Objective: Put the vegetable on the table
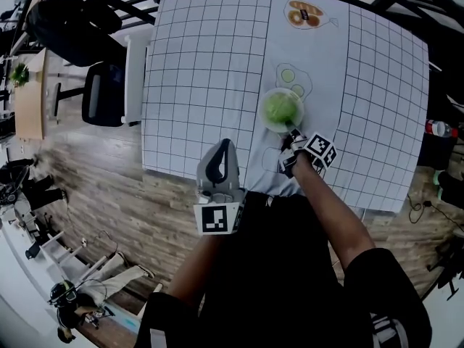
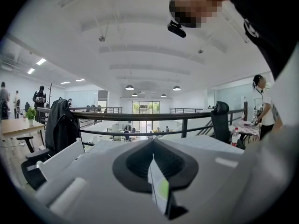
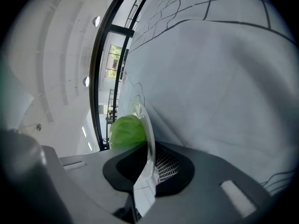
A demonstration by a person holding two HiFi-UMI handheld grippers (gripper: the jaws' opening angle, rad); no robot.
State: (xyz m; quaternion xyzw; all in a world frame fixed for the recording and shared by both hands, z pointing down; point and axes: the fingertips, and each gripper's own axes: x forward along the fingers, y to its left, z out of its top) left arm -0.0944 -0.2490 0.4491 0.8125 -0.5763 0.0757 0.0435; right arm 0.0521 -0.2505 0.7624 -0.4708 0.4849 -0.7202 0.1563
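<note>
A clear plate (image 1: 264,120) with a green leafy vegetable (image 1: 280,107) on it sits on the checked white table (image 1: 203,85), right of its middle. My right gripper (image 1: 293,130) reaches in from the near side and is shut on the plate's near rim. In the right gripper view the thin clear rim (image 3: 148,125) runs between the closed jaws (image 3: 148,164), and the vegetable (image 3: 125,130) lies just beyond it. At the table's front edge my left gripper (image 1: 223,149) is shut with nothing in it. In its own view the closed jaws (image 2: 153,161) point across the table.
Printed outlines mark the cloth: a food picture (image 1: 304,14) at the far side and a drawn shape with pale slices (image 1: 293,82) just beyond the plate. An office chair (image 1: 101,93) stands left of the table. A black railing (image 2: 140,117) runs behind it.
</note>
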